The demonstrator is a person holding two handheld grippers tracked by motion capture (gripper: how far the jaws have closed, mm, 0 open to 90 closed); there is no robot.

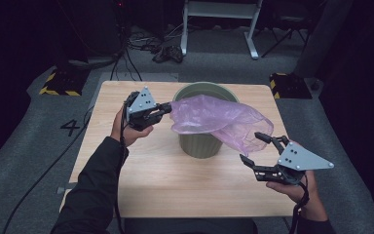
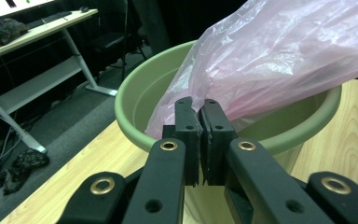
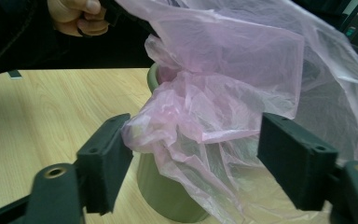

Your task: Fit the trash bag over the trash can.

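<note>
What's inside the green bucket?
Part of the pink plastic bag droops over the green bucket, pinched at one edge by the left tool. The inner wall showing looks bare, but the bag covers most of the opening, so the bottom stays hidden.

The left claw (image 2: 199, 122) pinches the edge of a pink plastic bag (image 2: 279, 60) draped over a green bin's rim (image 2: 130, 121).

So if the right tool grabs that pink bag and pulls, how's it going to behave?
Probably floppy: the bag sags and crumples over the bin where the left tool pinches it. Likely very light, being thin and see-through. It may slip or stretch, so the open right tool should bunch up several folds.
</note>
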